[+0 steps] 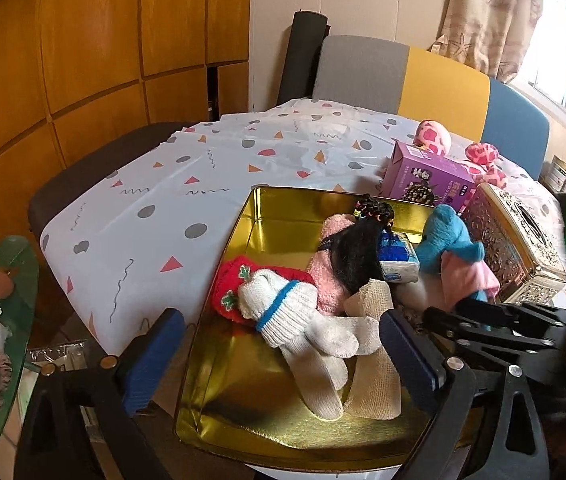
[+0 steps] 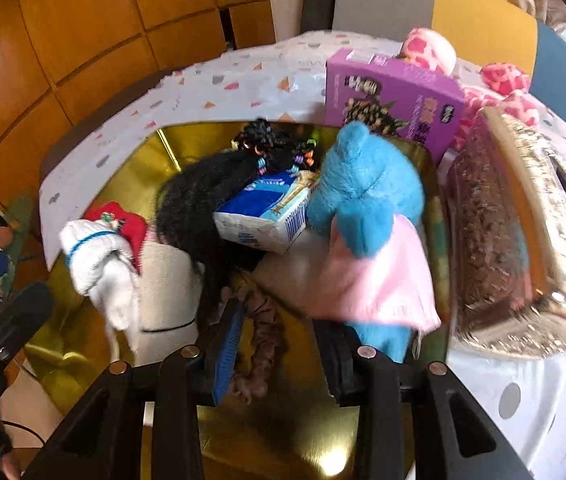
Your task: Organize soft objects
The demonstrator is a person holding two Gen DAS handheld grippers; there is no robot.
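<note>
A gold tin on the table holds the soft things: a red knit piece, a white sock with a blue band, a pink fuzzy sock, a black wig, a tissue pack and a blue plush in pink cloth. My left gripper hangs wide open over the tin's near end, above the white sock and a beige cloth, touching neither. My right gripper is low in the tin. A brown scrunchie lies between its fingers against the left one; the right finger stands apart.
A purple box, an ornate tissue box and a pink spotted plush crowd the tin's far right side. The patterned tablecloth stretches left of the tin. A green glass side table with clutter stands at the left.
</note>
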